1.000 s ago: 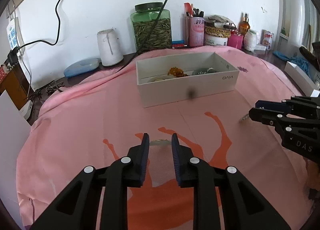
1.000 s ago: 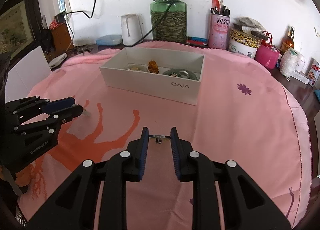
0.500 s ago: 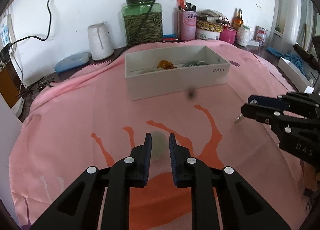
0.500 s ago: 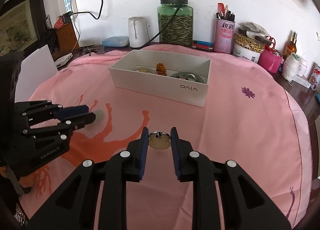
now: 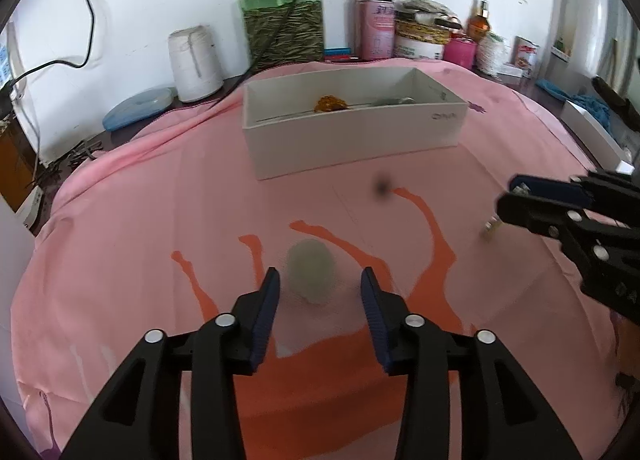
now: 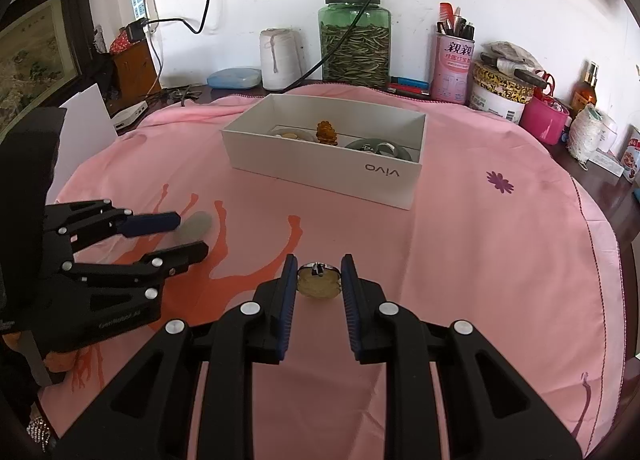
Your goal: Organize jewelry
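in the left wrist view, my left gripper (image 5: 320,292) is hanging with its jaws spread wide, gripping nothing, and the pale green oval stone (image 5: 311,277) is lying on the pink cloth (image 5: 140,228) just ahead between the tips, near the front edge of the desk. the white open cardboard box (image 5: 352,136) is sitting toward the back edge, already carrying an amber carved piece (image 5: 330,103) and something greyish i cannot make out. my right gripper (image 5: 505,204) is reaching in from the right edge, with a small metal bit dangling beneath it.

in the right wrist view, my right gripper (image 6: 319,278) is clenching a round yellowish pendant with a silver clasp (image 6: 319,280), lifted near the front edge and well apart from the box (image 6: 328,176). my left gripper (image 6: 192,234) is standing wide beside the stone (image 6: 194,225).

i am judging the sorting as partly done: some pieces are boxed, while the pendant and the stone are waiting.
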A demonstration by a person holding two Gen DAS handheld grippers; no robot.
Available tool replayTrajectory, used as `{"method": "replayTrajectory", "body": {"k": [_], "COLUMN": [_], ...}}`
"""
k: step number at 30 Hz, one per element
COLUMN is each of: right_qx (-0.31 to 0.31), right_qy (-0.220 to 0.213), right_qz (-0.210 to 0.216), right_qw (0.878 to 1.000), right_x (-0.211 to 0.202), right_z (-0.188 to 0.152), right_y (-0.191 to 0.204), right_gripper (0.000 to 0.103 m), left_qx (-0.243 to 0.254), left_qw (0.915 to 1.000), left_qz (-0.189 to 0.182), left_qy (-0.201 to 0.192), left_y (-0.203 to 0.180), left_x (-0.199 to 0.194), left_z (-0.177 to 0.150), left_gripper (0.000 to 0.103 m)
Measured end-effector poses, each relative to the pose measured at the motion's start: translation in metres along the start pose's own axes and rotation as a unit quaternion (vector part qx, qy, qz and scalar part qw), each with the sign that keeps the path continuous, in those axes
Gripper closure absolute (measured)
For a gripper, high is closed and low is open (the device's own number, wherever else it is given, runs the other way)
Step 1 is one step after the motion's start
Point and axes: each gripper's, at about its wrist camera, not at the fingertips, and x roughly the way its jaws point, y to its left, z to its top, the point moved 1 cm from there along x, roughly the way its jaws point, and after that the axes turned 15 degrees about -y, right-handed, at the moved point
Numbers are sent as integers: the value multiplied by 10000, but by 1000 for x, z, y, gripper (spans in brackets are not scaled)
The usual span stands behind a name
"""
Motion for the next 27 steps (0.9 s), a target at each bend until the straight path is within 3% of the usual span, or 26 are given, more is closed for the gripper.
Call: {"method": "replayTrajectory", "body": {"k": [3,5,21,27], "right_qx": [-11,2,385,890], "right_qy": [1,-3,-362,-560], "right_qz": [-13,-21,41,267], "right_qw": [10000,10000,9986,9941], "right_x": [0,1,-16,-25], "right_z": [-1,0,13,23], "right_y": [1,0,-15,-29], "right_gripper": [82,82,82,82], "left_qx": [-57,10,162,52], "left_qw": [10000,9999,9985,9982], "left_qz": [-9,-110,-226,-228], "left_qy": [5,-16,-461,-544], "left_y": [2,0,-13,-15], "left_x": [3,3,-20,-25], "left_z": [2,3,12,19], "left_gripper": [60,77,77,77]}}
